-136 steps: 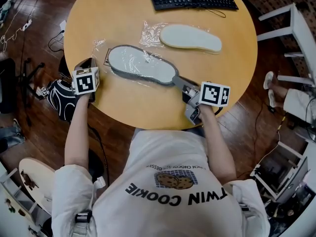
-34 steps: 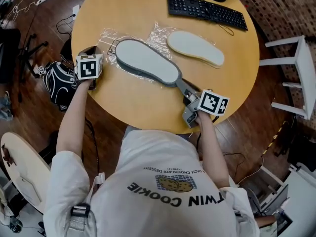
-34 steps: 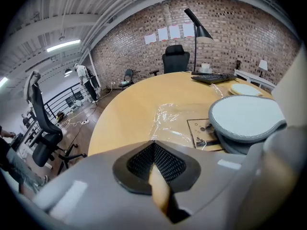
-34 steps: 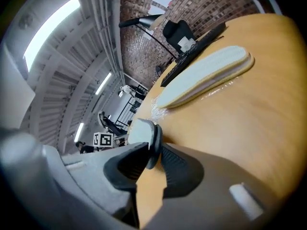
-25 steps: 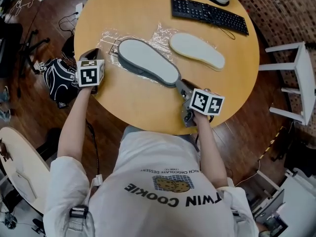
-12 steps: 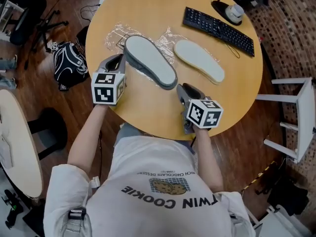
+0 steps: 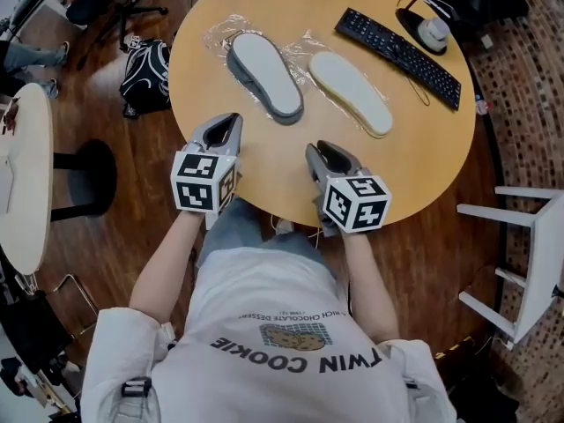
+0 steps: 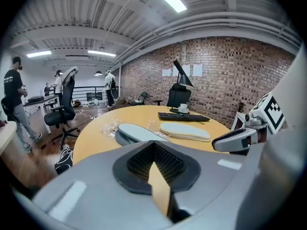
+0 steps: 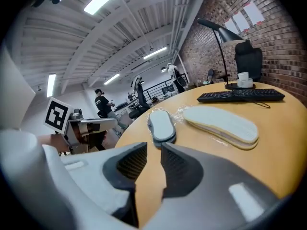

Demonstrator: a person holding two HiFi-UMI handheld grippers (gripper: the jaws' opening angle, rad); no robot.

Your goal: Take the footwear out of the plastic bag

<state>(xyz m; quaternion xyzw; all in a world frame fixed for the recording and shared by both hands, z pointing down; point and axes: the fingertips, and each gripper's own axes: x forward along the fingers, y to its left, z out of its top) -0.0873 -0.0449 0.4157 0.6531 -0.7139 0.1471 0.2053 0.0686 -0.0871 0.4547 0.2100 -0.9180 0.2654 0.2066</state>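
A grey slipper (image 7: 264, 73) lies sole-up on the round wooden table (image 7: 414, 139), with a cream slipper (image 7: 351, 91) to its right. Crumpled clear plastic bag (image 7: 220, 32) spreads at their far ends. Both slippers rest free, with nothing touching them. My left gripper (image 7: 231, 120) hovers near the table's front edge, short of the grey slipper (image 8: 136, 132), its jaws shut and empty (image 8: 154, 145). My right gripper (image 7: 319, 151) is beside it, its jaws apart, closing, with nothing between them (image 9: 153, 147). Ahead of it lie the grey slipper (image 9: 161, 124) and the cream slipper (image 9: 220, 123).
A black keyboard (image 7: 401, 47) and a small white object (image 7: 432, 33) sit at the table's far right. On the floor, a black bag (image 7: 145, 73) lies left of the table. A white table (image 7: 22, 174) stands at left and a white chair (image 7: 529, 227) at right.
My right gripper has let go of the grey slipper's heel and drawn back. Both grippers now sit side by side at the near edge. The head view has swung.
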